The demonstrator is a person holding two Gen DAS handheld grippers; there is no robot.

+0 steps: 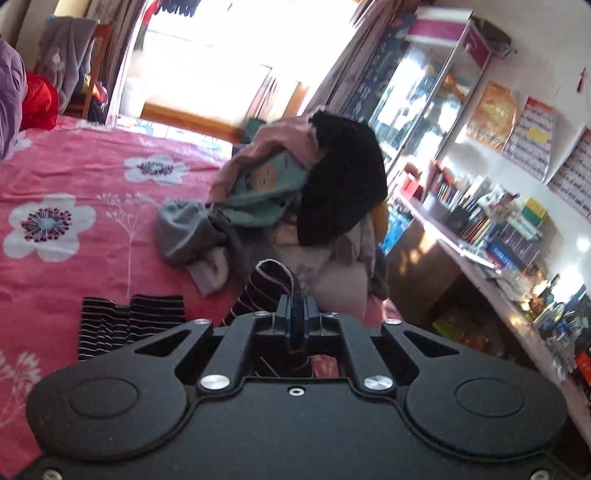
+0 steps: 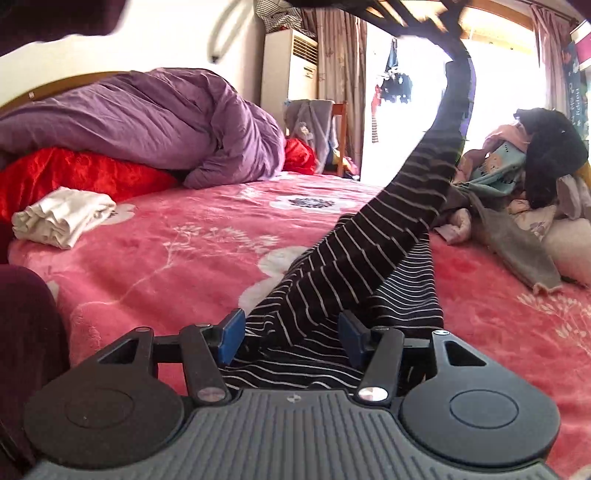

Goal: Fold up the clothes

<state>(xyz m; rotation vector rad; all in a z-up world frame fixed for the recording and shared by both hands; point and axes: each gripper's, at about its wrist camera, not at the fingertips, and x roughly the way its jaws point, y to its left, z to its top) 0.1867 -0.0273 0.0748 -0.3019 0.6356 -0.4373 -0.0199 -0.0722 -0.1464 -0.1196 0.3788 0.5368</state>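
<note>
A dark striped garment (image 2: 354, 266) lies partly on the pink floral bed (image 2: 177, 243). My left gripper (image 1: 296, 314) is shut on its edge and holds that part up above the bed; the rest shows in the left wrist view (image 1: 129, 325). In the right wrist view the lifted fabric rises to the left gripper at the top (image 2: 424, 22). My right gripper (image 2: 291, 332) is open, low over the bed, its blue pads (image 2: 232, 328) on either side of the striped fabric. A pile of unfolded clothes (image 1: 295, 192) lies beyond; it also shows in the right wrist view (image 2: 532, 173).
A folded white garment (image 2: 62, 218) lies at the bed's left. A purple quilt (image 2: 147, 122) over red bedding (image 2: 74, 173) is at the head. A desk with books (image 1: 480, 229) stands past the bed's right edge. A chair (image 1: 81, 74) stands by the window.
</note>
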